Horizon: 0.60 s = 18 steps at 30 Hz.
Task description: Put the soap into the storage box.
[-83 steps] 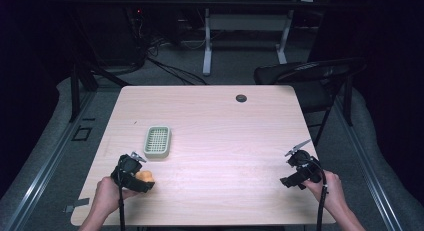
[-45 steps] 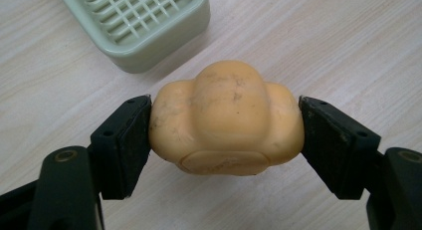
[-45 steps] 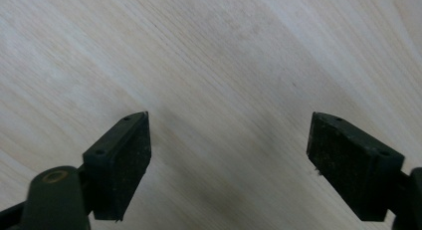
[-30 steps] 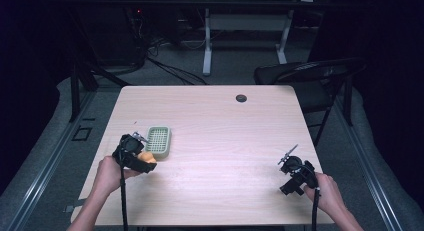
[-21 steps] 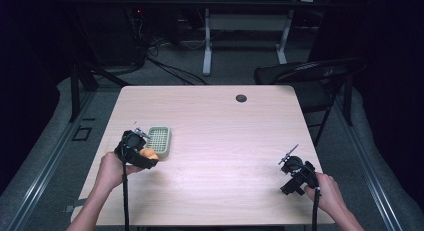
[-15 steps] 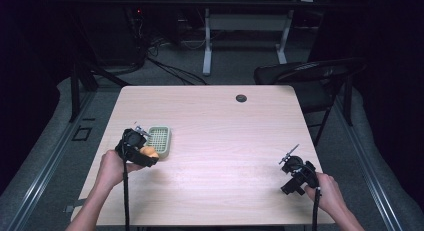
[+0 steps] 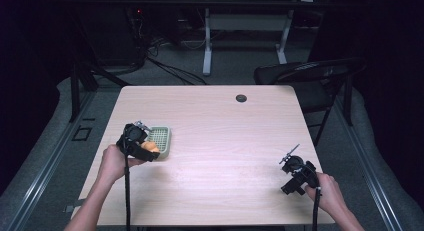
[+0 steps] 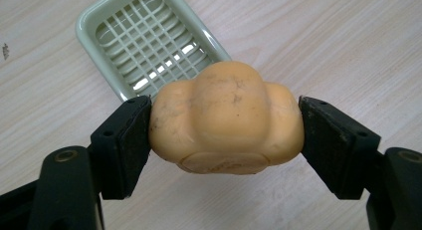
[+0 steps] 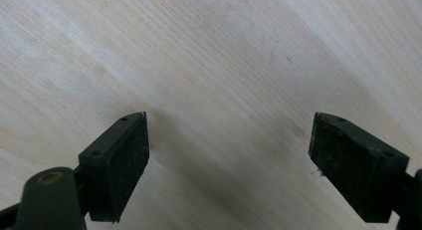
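Note:
An orange bar of soap [image 8: 226,118] is squeezed between the two black pads of my left gripper [image 8: 226,138], held just above the table. Right behind it lies a pale green slotted soap dish [image 8: 87,22], with nothing in it. In the high view my left gripper [image 7: 150,150] holds the soap [image 7: 149,147] over the near edge of the dish [image 7: 162,135], at the table's left. My right gripper [image 7: 289,163] hovers near the front right corner. Its jaws [image 9: 229,155] stand apart over bare wood with nothing between them.
The light wooden table [image 7: 225,121] has a small dark round grommet [image 7: 241,98] near its far edge. A black folding chair [image 7: 310,73] stands behind the far right corner. Cables trail from both grippers toward the front edge.
My left gripper has carried the soap from near the front edge to the near edge of the dish. In the last second it barely moved. The right gripper has shifted slightly left.

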Available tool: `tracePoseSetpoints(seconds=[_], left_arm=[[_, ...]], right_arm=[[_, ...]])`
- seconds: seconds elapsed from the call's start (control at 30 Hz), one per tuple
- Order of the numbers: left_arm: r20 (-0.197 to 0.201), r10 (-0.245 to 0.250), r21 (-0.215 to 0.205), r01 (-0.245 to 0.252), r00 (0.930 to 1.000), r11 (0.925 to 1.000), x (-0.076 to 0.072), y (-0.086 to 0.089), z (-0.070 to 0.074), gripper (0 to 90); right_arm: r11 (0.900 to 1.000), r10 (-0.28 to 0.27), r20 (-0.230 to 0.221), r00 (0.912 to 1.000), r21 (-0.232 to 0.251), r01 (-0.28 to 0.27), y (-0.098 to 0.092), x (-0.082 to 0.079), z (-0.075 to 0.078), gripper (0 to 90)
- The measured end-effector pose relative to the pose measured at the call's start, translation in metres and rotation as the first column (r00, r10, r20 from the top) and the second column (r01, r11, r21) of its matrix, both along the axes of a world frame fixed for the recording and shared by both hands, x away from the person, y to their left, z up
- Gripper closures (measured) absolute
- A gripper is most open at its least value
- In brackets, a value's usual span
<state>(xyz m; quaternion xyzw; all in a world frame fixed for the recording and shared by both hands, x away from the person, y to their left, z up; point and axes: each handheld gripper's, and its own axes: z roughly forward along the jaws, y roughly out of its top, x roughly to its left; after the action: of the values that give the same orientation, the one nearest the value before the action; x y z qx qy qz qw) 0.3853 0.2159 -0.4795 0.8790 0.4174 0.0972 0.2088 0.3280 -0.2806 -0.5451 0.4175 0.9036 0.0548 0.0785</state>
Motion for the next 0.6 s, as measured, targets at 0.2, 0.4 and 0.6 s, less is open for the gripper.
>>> tracePoseSetpoints(seconds=[0.2, 0.4, 0.6], left_arm=[[0.005, 0.009, 0.003, -0.009, 0.9999, 1.0000, 0.007, 0.000, 0.003, 24.9], [0.003, 0.016, 0.008, -0.016, 0.9999, 0.9998, 0.015, -0.001, 0.003, 24.9], [-0.001, 0.032, 0.008, -0.032, 0.9995, 0.9995, 0.023, -0.001, 0.004, 24.9]], right_arm=[[1.000, -0.002, -0.006, 1.0000, -0.004, 0.002, -0.001, 0.000, 0.000, 15.7], [1.000, 0.011, -0.023, 0.9997, -0.021, -0.011, -0.001, 0.001, 0.002, 15.6], [1.000, -0.003, -0.013, 0.9999, 0.001, 0.003, -0.001, 0.000, -0.001, 15.7]])
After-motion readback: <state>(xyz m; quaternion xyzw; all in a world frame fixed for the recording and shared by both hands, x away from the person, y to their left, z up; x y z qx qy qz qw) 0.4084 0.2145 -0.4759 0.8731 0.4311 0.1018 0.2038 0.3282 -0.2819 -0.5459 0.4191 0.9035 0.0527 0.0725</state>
